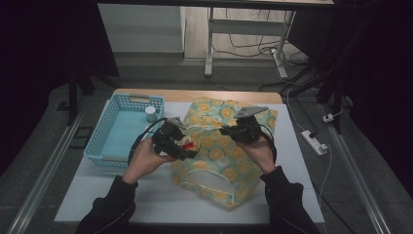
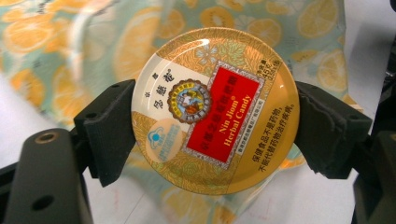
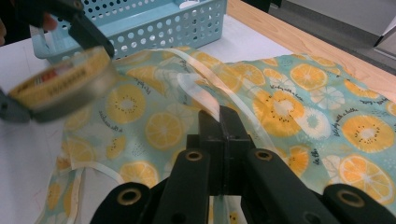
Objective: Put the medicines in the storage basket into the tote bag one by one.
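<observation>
Left hand-held gripper (image 2: 212,123) clamps round gold herbal-candy tin (image 2: 215,109) by its rim, over near-left part of lemon-print fabric bag (image 1: 229,151). Right hand-held gripper (image 3: 223,122) pinched shut on bag's white edge, w/ opening just right of tin.

light-blue perforated plastic basket (image 1: 109,134) at 9 o'clock | small white-capped jar (image 1: 150,113) inside, 1 o'clock corner | white power strip (image 1: 314,142) on floor, 3 o'clock

Candy tin (image 2: 215,109): glossy printed metal, smooth.
Fruit-print bag (image 1: 229,146): soft matt cloth, paler glossy trim.
Basket (image 1: 114,146): perforated blue plastic.
Table (image 1: 195,95): wood edge, matt white cover.
Claw pads (image 2: 109,126): matt black, rough.
</observation>
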Action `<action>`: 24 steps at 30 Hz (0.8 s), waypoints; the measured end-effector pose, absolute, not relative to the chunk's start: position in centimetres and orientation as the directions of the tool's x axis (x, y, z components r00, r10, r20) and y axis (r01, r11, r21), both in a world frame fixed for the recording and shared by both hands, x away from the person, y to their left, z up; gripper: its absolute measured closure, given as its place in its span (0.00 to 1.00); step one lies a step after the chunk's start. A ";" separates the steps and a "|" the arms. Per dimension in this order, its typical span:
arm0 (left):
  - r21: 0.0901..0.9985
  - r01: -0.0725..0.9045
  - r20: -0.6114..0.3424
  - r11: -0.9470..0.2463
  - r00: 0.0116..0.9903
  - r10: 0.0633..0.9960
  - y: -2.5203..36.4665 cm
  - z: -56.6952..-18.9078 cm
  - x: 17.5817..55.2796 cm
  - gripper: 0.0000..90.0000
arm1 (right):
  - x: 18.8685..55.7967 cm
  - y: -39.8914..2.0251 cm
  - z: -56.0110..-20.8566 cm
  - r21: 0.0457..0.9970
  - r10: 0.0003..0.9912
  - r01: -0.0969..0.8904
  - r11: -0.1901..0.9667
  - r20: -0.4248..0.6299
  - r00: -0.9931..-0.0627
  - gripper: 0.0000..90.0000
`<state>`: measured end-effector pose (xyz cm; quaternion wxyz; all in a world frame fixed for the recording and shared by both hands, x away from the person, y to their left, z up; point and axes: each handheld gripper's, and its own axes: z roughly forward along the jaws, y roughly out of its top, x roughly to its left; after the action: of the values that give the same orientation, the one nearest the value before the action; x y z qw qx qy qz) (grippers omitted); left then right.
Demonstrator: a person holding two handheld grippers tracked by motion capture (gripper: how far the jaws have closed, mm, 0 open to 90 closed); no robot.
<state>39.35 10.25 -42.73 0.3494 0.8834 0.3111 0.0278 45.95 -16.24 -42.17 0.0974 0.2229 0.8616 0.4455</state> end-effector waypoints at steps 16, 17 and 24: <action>0.617 0.501 -0.171 -0.607 0.838 0.518 5.7 -44.9 40.5 0.22 | 45.7 -15.9 -41.9 0.821 0.466 0.291 0.490 0.035 -0.884 1.00; 0.616 0.503 -0.174 -0.606 0.837 0.518 5.5 -45.0 40.7 0.22 | 45.7 -15.9 -41.9 0.823 0.465 0.290 0.489 0.035 -0.885 1.00; 0.608 0.506 -0.173 -0.612 0.836 0.520 4.1 -45.8 41.9 0.22 | 45.6 -15.8 -41.8 0.825 0.459 0.288 0.487 0.039 -0.888 1.00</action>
<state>41.91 4.13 -45.83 0.3353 0.8976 0.2858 0.0101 45.56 -15.77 -41.82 0.0935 0.2179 0.8571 0.4573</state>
